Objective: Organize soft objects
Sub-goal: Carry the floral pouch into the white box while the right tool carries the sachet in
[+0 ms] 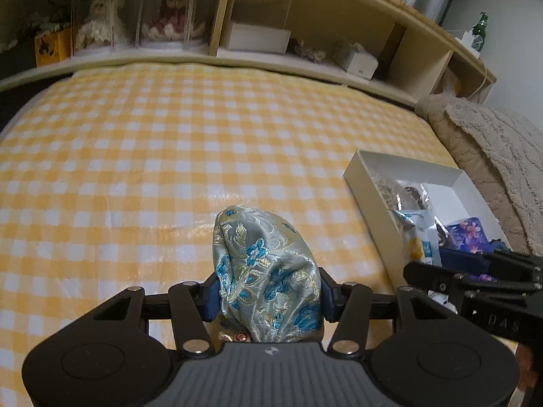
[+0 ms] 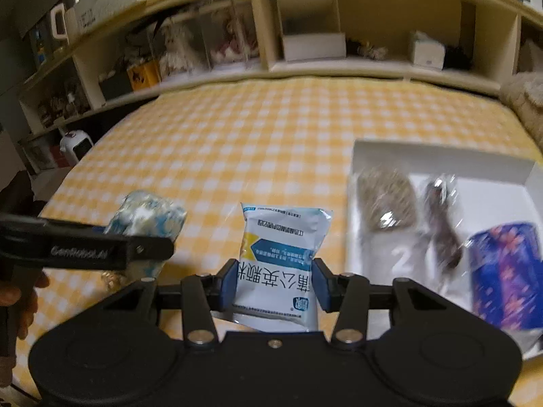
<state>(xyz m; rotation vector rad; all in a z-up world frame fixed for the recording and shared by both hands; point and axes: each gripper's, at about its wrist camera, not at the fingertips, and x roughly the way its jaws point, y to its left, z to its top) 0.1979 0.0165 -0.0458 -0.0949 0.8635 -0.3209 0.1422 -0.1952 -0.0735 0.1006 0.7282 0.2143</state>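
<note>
My left gripper (image 1: 268, 293) is shut on a silver brocade pouch (image 1: 266, 264) with blue and gold flowers, held up over the yellow checked bedspread (image 1: 152, 156). In the right wrist view that brocade pouch (image 2: 146, 217) shows at the left behind the left gripper's arm. My right gripper (image 2: 275, 285) is shut on a white and blue sachet (image 2: 281, 257) with printed text, its blue pads pressing both sides. The same sachet (image 1: 417, 234) appears at the right edge of the left wrist view, by the white box (image 1: 373, 183).
A shallow white box (image 2: 441, 156) lies on the bed at the right, holding a brownish bundle (image 2: 387, 200), a dark wrapped item (image 2: 441, 217) and a purple flowered pack (image 2: 505, 271). A beige fleece blanket (image 1: 492, 156) lies beyond it. A wooden headboard shelf (image 1: 305, 10) with dolls and boxes runs behind.
</note>
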